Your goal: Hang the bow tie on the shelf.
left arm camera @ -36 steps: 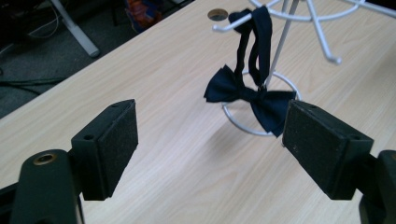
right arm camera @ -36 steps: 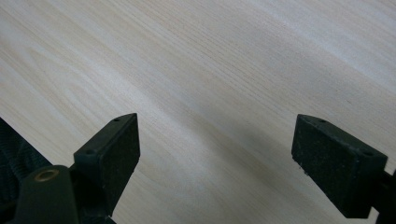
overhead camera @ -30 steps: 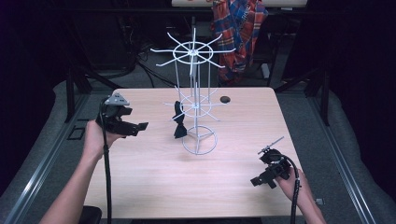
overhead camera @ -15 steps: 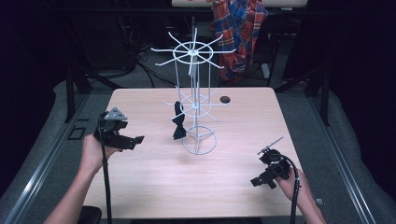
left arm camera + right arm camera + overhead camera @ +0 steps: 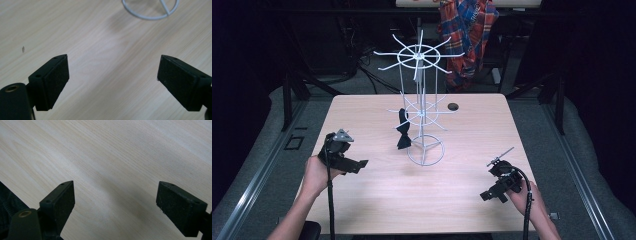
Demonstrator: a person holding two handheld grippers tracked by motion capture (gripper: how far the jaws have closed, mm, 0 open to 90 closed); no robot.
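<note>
A white wire display stand (image 5: 421,105) rises from the middle of the wooden table (image 5: 462,205). Its round base ring (image 5: 150,10) lies at the top of the left gripper view. A black bow tie (image 5: 402,131) hangs from one of the stand's lower arms, on the left side. My left gripper (image 5: 358,165) is held low at the table's left, open, jaws wide over bare wood (image 5: 112,72). My right gripper (image 5: 488,195) sits near the front right corner, also open with nothing between its pads (image 5: 60,202).
A small dark round object (image 5: 453,106) lies on the table behind the stand. A plaid shirt (image 5: 467,35) hangs beyond the far edge. Grey floor and metal rails flank the table on both sides.
My left gripper has drawn back toward the front left of the table and dropped lower, away from the bow tie. The right gripper has stayed put.
</note>
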